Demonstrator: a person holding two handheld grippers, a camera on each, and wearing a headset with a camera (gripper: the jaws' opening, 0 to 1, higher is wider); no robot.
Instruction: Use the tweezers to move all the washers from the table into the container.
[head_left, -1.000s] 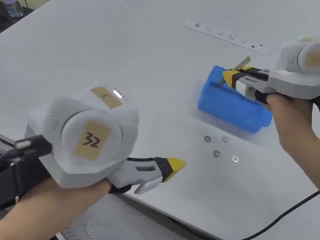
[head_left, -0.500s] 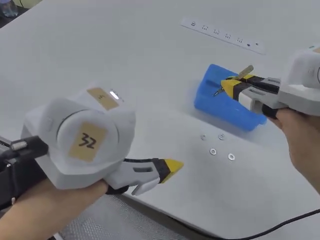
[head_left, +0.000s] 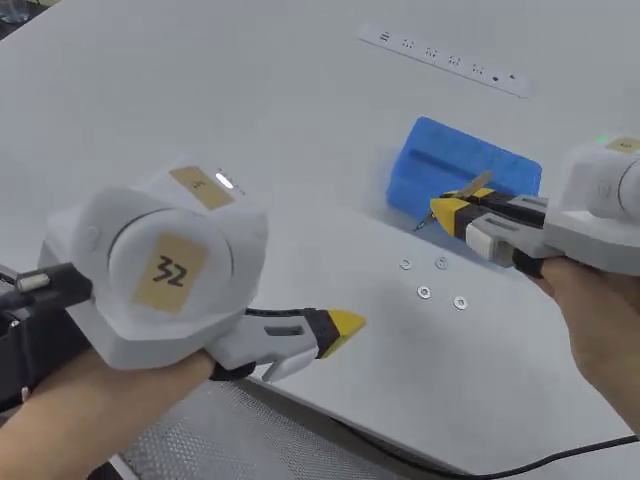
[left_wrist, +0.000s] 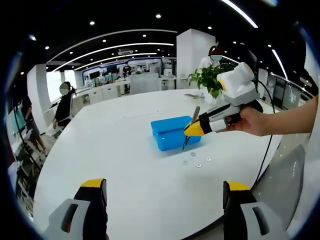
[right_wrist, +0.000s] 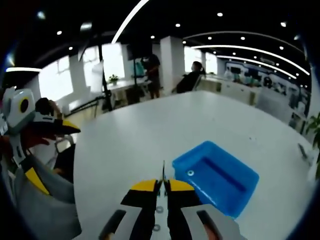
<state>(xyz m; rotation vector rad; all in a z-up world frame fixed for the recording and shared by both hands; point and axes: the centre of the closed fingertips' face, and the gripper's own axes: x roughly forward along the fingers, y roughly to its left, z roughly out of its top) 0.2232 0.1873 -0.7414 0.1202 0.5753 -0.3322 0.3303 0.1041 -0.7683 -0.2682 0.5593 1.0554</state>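
Note:
Several small metal washers (head_left: 424, 293) lie on the white table (head_left: 300, 120) just in front of the blue container (head_left: 460, 165). My right gripper (head_left: 450, 213) is shut on the tweezers (head_left: 440, 208), whose tip hangs at the container's near edge, above and a little left of the washers. In the right gripper view the shut gripper (right_wrist: 162, 186) holds the tweezers (right_wrist: 163, 172) over two washers (right_wrist: 160, 209), and one washer (right_wrist: 190, 173) lies inside the container (right_wrist: 220, 182). My left gripper (left_wrist: 165, 192) is open and empty, held near the table's front edge (head_left: 330, 340).
A white power strip (head_left: 445, 62) lies at the back of the table. A black cable (head_left: 520, 465) runs along the front right. Behind the table, in the left gripper view, a seated person (left_wrist: 64, 105) and a potted plant (left_wrist: 205, 80) show.
My right gripper has come back from over the container, bringing the tweezers' tip down to its near edge, closer to the washers. The left gripper has barely moved.

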